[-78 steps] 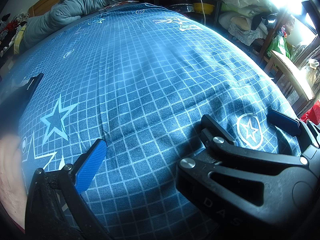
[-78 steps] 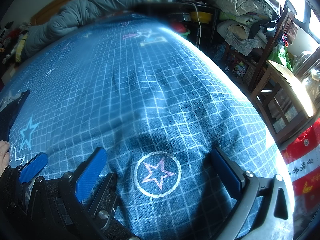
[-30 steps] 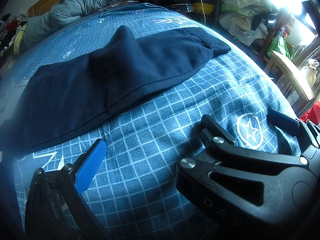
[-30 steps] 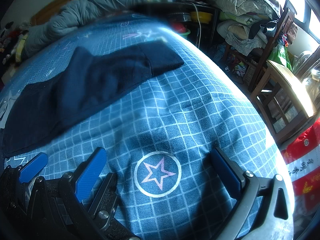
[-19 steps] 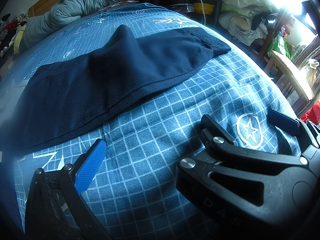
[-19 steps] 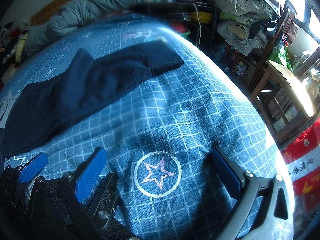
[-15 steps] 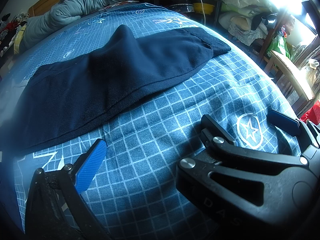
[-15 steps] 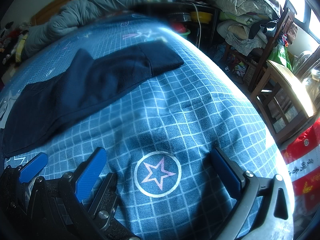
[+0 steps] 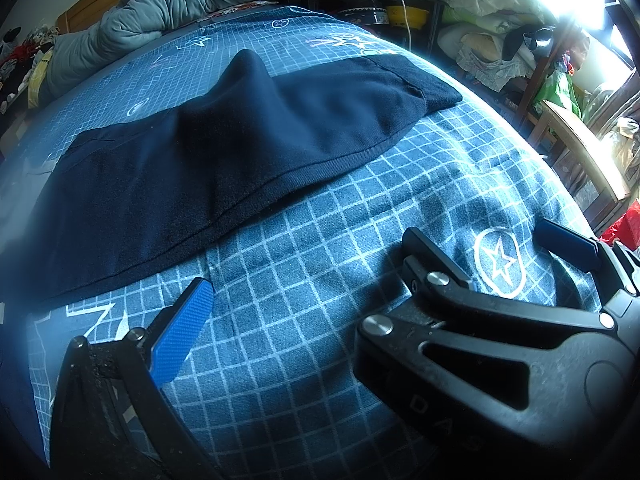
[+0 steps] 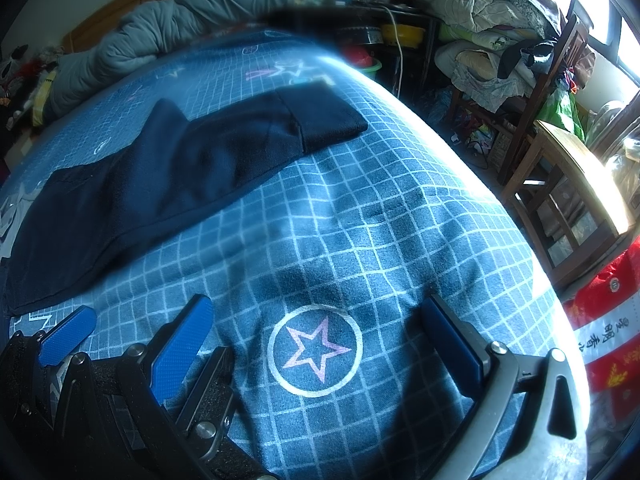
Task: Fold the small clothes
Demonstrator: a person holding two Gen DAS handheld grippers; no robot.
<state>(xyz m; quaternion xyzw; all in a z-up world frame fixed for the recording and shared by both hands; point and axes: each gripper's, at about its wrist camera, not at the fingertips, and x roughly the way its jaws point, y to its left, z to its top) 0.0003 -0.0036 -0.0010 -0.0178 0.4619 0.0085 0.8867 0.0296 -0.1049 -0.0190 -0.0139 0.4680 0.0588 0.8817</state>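
Note:
A dark navy garment [image 9: 224, 140] lies flat across the blue checked bedsheet [image 9: 304, 320], running from near left to far right, with a hump near its middle. In the right wrist view the garment [image 10: 180, 168] sits to the upper left. Both grippers rest low on the sheet, short of the garment's near hem and apart from it. My left gripper [image 9: 316, 280] is open; only its left blue pad [image 9: 182, 332] shows, because the right gripper's black body [image 9: 480, 352] covers the other. My right gripper [image 10: 316, 312] stands open over a circled star print, holding nothing.
A grey duvet [image 9: 160, 12] is bunched at the bed's far end. The bed drops off on the right, where a wooden chair [image 10: 560, 168], heaped laundry [image 10: 492, 4] and a red bag [image 10: 608, 340] stand close by.
The sheet was bare 2.6 s ago, with dark fabric and a hand at the left edge. The navy garment now lies spread on it. Neither gripper has moved.

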